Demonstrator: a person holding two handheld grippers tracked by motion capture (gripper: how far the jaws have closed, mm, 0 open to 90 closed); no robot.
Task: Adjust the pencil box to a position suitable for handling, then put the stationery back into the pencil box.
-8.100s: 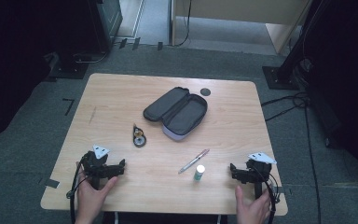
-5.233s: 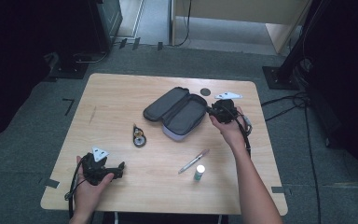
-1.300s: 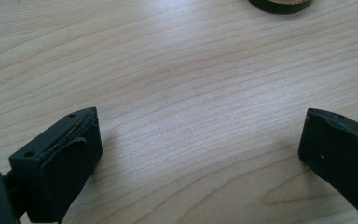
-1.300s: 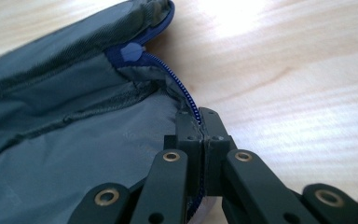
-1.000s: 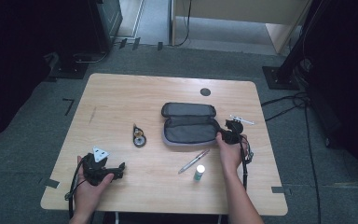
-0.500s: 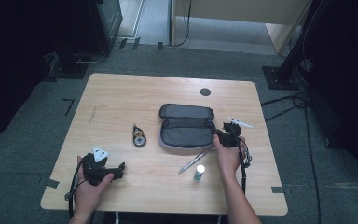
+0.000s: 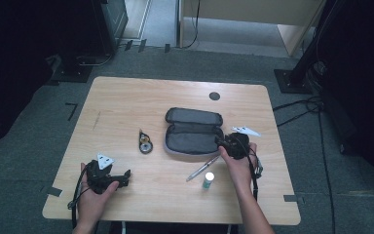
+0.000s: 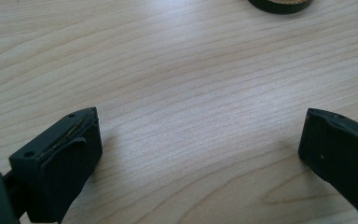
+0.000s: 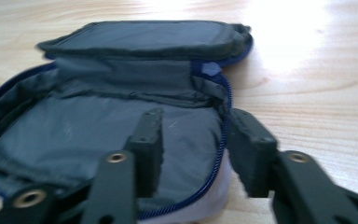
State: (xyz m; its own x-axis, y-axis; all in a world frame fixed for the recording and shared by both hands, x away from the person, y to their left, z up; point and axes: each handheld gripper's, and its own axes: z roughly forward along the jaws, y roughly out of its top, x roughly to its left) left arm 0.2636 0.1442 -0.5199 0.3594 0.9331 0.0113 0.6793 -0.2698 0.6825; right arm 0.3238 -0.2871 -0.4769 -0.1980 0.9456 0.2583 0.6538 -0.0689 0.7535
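Left gripper (image 7: 108, 176) just parked on the table (image 7: 126, 102) near its front-left corner, fingers wide apart on nothing. The pencil case (image 7: 193, 131) lies open mid-table — the right gripper (image 7: 221, 144) is at its right end, fingers just opening, straddling the zipper edge without pinching. Pen (image 7: 202, 168) and small bottle (image 7: 208, 180) crowd the front; the right side is free.

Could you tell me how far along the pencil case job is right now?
Done: the pencil case lies open on the table. In hand: the right gripper straddles its near rim, jaws just opening, not gripping. Left: the pen, small bottle and round item lie outside; the left gripper rests open.
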